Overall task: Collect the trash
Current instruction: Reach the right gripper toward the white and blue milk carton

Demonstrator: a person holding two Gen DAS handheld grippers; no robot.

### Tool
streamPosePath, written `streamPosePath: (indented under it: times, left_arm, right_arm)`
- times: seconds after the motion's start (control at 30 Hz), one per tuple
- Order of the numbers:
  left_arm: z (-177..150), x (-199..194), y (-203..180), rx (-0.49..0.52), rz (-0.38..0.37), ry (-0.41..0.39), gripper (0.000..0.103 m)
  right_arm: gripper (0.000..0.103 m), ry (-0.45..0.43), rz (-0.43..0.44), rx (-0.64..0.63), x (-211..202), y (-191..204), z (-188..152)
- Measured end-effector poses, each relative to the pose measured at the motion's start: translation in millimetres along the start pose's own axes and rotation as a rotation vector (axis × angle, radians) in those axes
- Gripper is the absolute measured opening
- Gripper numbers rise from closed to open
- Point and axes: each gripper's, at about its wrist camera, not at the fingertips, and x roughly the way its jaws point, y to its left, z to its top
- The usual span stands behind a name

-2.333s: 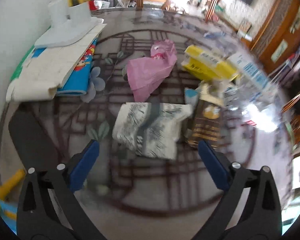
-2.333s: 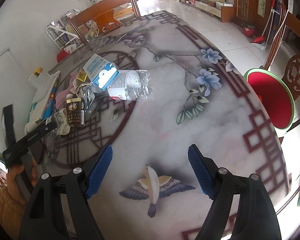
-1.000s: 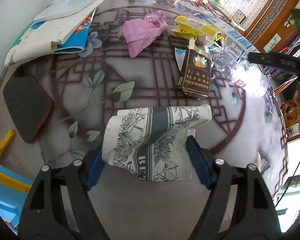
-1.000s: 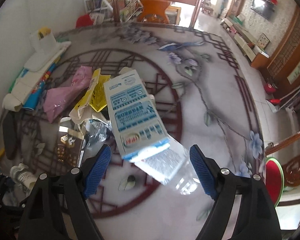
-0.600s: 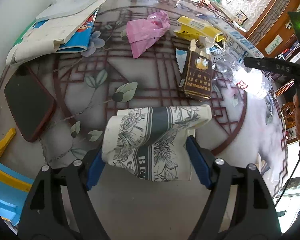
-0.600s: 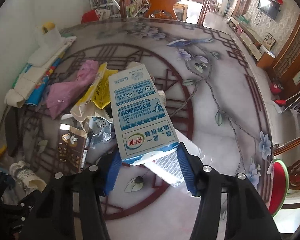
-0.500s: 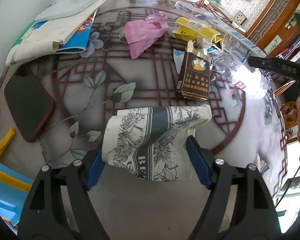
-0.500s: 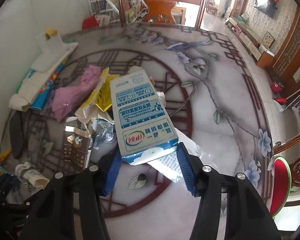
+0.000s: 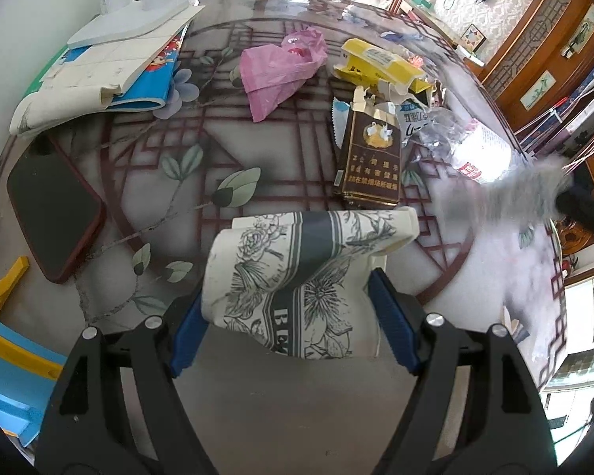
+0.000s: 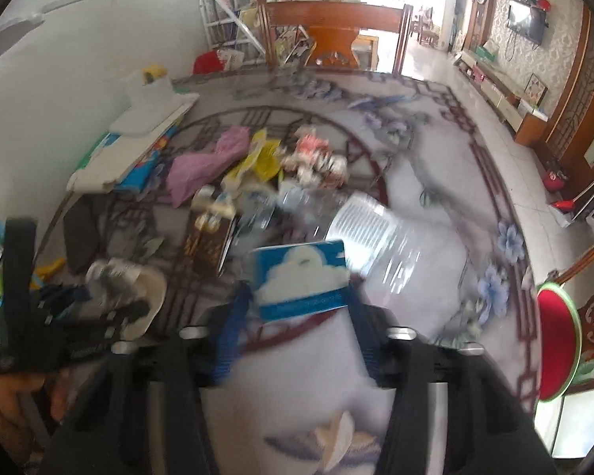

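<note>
The left gripper (image 9: 287, 316) has its jaws closed on a floral tissue pack (image 9: 297, 281), gripped across its width, so its long axis runs forward along the fingers, far end pointing toward the brown cigarette box (image 9: 370, 158). The pack sits low over the table (image 9: 178, 166), with its far corner curling up.

The right gripper (image 10: 297, 328) has its jaws closed on a blue-and-white milk carton (image 10: 301, 277), seen end-on in the blurred right wrist view; its long axis seems to point away from the camera, toward the litter pile, though the blur hides its exact tilt.

Just behind the carton lies a clear plastic bottle (image 10: 380, 245) on its side, its long axis running diagonally across the table. Farther back lie a pink plastic bag (image 9: 277, 67) and a yellow box (image 9: 376, 63), close together. A dark phone (image 9: 51, 206) lies flat at the table's left edge, well apart from the trash, near a stack of papers (image 9: 99, 75).
</note>
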Motion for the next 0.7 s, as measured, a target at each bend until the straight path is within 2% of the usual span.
streamPosePath:
  times: [0.23,0.3,0.43,0.5,0.7]
  left_arm:
    - [-1.0,2.8,-7.2,0.019,-0.007,0.006,0.074]
    - [-1.6,4.5,-8.2,0.025,-0.007,0.012,0.074]
    - [-3.2,8.7,-7.5,0.024,0.006,0.03,0.074]
    - [-4.2,9.5,-6.6,0.02,0.007,0.034,0.074]
    - [-6.5,11.8,-8.7,0.03,0.01,0.042,0.074]
  right_arm:
    - [0.034,0.16,0.011,0.049,28.6,2.6,-37.8]
    - [0.051,0.174,0.012,0.051,32.1,1.6,-44.4]
    - [0.065,0.188,0.008,0.051,34.5,0.7,-49.5]
    - [0.076,0.179,0.004,0.029,31.7,3.7,-47.9]
    - [0.08,0.2,-0.05,-0.099,48.7,17.3,-40.7]
